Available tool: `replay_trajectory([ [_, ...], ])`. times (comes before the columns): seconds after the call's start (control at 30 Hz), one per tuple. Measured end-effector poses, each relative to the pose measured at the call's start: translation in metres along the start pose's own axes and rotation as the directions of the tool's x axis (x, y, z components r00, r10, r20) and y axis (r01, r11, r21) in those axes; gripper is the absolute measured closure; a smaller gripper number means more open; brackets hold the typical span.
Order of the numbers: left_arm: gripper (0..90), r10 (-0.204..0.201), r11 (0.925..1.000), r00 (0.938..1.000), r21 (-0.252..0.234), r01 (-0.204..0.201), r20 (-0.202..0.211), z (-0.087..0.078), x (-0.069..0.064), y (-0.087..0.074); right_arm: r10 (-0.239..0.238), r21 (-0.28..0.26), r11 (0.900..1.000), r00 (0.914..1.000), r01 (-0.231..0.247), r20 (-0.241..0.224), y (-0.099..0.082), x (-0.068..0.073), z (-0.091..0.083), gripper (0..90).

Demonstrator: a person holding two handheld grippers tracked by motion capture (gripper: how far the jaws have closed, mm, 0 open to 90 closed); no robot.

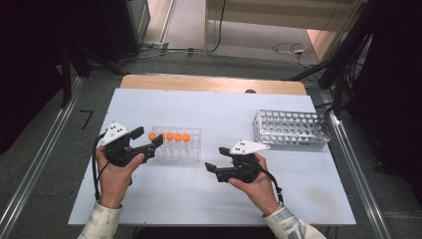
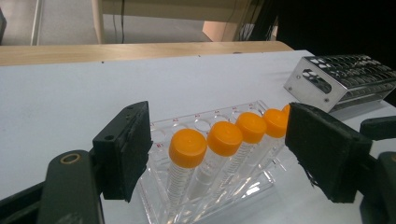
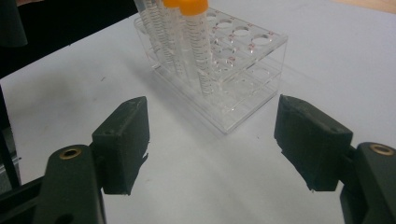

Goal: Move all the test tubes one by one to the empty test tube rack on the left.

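Orange-capped clear tubes (image 2: 187,158) in clear acrylic rack (image 1: 191,152), twelve o'clock of your left gripper (image 1: 149,144); fingers wide, empty. Right gripper (image 1: 213,168): fingers wide, empty.

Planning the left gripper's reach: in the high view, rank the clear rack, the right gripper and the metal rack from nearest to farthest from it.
1. Clear rack: right beside the left gripper, holding orange-capped tubes.
2. Right gripper: past the rack, near the table's middle front.
3. Metal rack: far right side.
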State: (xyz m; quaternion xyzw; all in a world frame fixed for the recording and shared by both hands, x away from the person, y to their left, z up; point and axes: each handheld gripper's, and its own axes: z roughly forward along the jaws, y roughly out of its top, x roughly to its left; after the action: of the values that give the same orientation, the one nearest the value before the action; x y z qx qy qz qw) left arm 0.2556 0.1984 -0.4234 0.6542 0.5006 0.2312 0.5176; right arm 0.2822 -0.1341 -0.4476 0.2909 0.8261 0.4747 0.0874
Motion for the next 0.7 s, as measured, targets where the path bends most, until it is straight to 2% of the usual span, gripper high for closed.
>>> replay_trajectory([
  [0.7,19.8,-0.001,1.0000,0.9999,0.005,0.001,0.013,-0.008,-0.005,-0.004,0.016,-0.003,0.9999,0.9991,-0.016,0.040,-0.004,-0.011,-0.008,20.8],
])
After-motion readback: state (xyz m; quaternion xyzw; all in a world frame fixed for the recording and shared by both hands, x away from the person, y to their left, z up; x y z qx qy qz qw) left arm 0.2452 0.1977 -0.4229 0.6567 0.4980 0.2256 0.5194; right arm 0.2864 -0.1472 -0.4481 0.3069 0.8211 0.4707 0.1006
